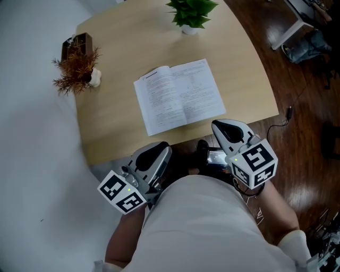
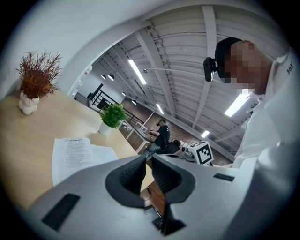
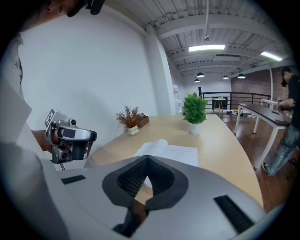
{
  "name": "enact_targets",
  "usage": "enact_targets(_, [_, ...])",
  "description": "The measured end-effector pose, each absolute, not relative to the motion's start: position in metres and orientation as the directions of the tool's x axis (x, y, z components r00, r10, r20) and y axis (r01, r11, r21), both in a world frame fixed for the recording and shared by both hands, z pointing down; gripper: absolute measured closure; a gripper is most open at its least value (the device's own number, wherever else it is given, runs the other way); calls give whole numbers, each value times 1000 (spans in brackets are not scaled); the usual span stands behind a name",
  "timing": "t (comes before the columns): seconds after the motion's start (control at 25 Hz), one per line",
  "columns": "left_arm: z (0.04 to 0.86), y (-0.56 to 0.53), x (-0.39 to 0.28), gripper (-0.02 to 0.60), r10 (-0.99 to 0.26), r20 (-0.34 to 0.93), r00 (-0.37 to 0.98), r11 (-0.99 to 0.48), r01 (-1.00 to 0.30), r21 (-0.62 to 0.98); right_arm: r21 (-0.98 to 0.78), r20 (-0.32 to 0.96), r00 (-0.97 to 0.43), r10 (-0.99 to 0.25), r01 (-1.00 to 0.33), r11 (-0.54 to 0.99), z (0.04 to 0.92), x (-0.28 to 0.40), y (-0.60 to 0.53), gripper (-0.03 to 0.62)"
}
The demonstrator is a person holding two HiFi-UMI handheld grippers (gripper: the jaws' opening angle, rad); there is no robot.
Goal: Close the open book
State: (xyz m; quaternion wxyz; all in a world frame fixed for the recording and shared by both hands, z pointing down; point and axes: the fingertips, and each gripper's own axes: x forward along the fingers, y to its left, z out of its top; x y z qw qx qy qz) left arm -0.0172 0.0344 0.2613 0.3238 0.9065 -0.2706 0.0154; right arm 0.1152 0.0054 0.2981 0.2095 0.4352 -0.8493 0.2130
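Top edge clips the green plant [image 1: 191, 13] at twelve o'clock; print on the book [image 1: 178, 95] is too small to read.

We see a pale, matt wooden tabletop [image 1: 244, 79] with faint grain, and on it the open white paper book [image 1: 178, 95], its printed pages smooth and dull. At the frame's right, the dark wooden floor [image 1: 297, 122] looks glossy. The left tongs [image 2: 148, 157] and right tongs [image 3: 147, 158] have smooth, matt grey plastic shells and ribbed black pads [image 3: 133, 180].
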Motion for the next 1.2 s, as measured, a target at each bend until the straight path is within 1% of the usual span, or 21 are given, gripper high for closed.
enact_targets(0.12, [250, 33, -19, 548, -492, 187, 850, -653, -503, 566, -202, 525, -551, -649, -821, 534, 287, 113, 1, 591])
enact_targets(0.56, [229, 38, -11, 548, -467, 154, 871, -713, -473, 517, -167, 486, -540, -687, -829, 534, 260, 120, 4, 592])
enact_targets(0.96, [234, 47, 11, 548, -397, 173, 901, -750, -428, 505, -137, 478, -513, -713, -845, 516, 254, 131, 8, 592])
enact_targets(1.2, [236, 51, 15, 548, -385, 184, 905, -749, -422, 511, -138, 477, -496, -725, -857, 496, 253, 141, 8, 592])
